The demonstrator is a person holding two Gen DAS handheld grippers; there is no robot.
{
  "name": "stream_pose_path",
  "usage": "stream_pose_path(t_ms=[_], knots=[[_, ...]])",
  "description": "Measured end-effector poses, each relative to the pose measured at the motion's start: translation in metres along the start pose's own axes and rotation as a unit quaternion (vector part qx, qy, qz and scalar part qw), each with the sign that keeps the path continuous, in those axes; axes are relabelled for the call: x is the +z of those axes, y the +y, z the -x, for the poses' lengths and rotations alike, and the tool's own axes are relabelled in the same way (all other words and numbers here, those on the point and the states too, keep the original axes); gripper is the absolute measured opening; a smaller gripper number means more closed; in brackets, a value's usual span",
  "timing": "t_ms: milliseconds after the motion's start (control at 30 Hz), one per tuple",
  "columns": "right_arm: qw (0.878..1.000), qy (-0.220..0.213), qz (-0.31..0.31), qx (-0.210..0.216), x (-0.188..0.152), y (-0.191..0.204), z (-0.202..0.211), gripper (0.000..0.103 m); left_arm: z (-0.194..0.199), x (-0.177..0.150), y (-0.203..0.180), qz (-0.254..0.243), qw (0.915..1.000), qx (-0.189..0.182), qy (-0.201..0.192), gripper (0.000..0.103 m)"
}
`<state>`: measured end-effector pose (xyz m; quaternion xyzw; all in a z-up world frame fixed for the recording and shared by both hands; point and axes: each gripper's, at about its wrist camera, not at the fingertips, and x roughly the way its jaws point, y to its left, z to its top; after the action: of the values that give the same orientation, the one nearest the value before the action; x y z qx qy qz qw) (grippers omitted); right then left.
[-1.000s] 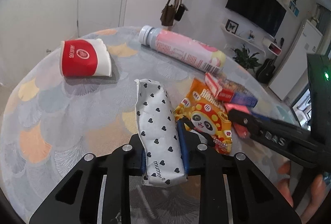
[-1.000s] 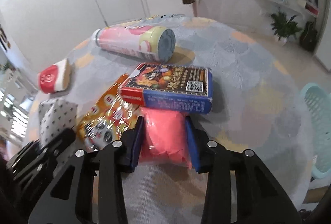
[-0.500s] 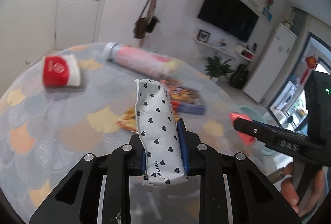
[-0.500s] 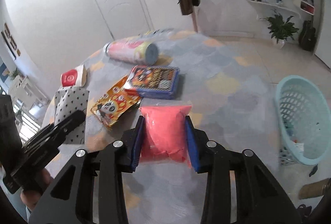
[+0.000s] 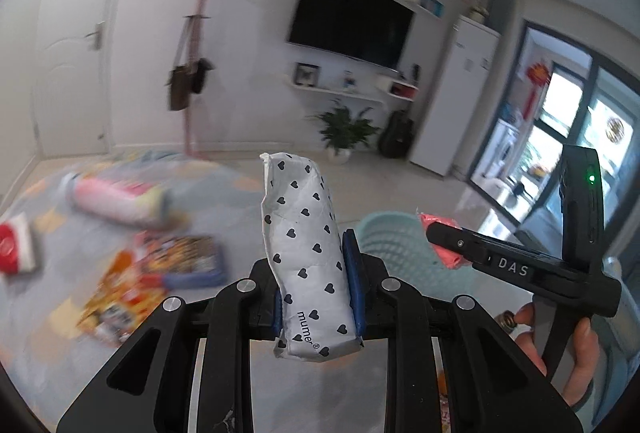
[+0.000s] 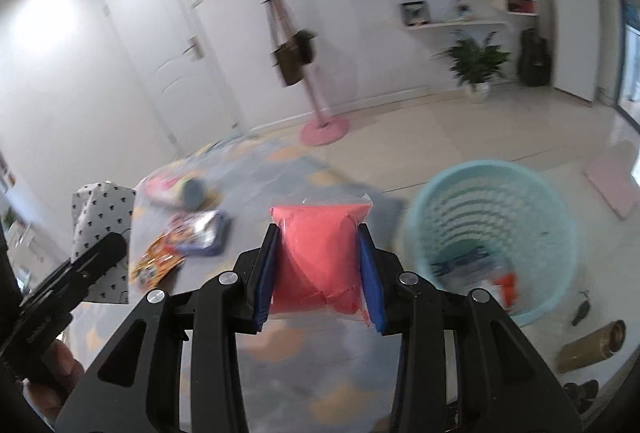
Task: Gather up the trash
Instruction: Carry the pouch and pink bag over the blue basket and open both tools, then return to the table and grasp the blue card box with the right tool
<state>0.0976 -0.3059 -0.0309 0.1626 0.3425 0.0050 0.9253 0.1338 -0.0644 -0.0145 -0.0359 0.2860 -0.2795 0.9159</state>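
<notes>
Left tongs [image 5: 316, 289] clamp heart-print pack [image 5: 306, 257]; right tongs [image 6: 320, 273] apparently pinch red bag [image 6: 318, 253].

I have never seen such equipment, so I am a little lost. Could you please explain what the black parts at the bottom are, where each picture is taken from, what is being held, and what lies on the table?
There is no robot. A person holds a hand-operated two-finger gripper in each hand, and each carries a wide-angle camera looking along its fingers. So the black parts below are the gripper itself.

In the left camera's picture, the left gripper is shut on a white pack with black hearts. In the right camera's picture, the right gripper is shut on a pink-red bag.

On the round table remain a pink tube, a blue-edged box, an orange snack wrapper and a red and white cup, all blurred.

The light blue basket stands on the floor beside the table, with some items inside.
</notes>
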Motion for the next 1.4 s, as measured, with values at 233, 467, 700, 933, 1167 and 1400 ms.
stream_pose_path(t_ms=[233, 467, 700, 933, 1167, 1400], knots=[[0.996, -0.008, -0.061, -0.058, -0.002, -0.080, 0.004, 0.035, -0.069, 0.008, -0.060, -0.053, 0.9970, -0.041, 0.040, 0.023], [0.990, 0.007, -0.106, -0.094, -0.009, -0.136, -0.011, 0.035, -0.133, 0.003, -0.096, -0.070, 0.9914, -0.072, 0.084, 0.023], [0.983, 0.038, -0.140, -0.117, -0.020, -0.176, -0.045, 0.035, -0.187, -0.004, -0.115, -0.076, 0.9836, -0.099, 0.130, 0.025], [0.977, 0.054, -0.158, -0.135, -0.026, -0.204, -0.074, 0.038, -0.216, -0.011, -0.120, -0.071, 0.9816, -0.100, 0.147, 0.063], [0.973, 0.063, -0.166, -0.146, -0.034, -0.218, -0.083, 0.060, -0.219, -0.014, -0.109, -0.055, 0.9828, -0.092, 0.150, 0.064], [0.977, 0.049, -0.151, -0.142, -0.031, -0.206, -0.070, 0.060, -0.204, -0.010, -0.101, -0.041, 0.9858, -0.087, 0.137, 0.064]])
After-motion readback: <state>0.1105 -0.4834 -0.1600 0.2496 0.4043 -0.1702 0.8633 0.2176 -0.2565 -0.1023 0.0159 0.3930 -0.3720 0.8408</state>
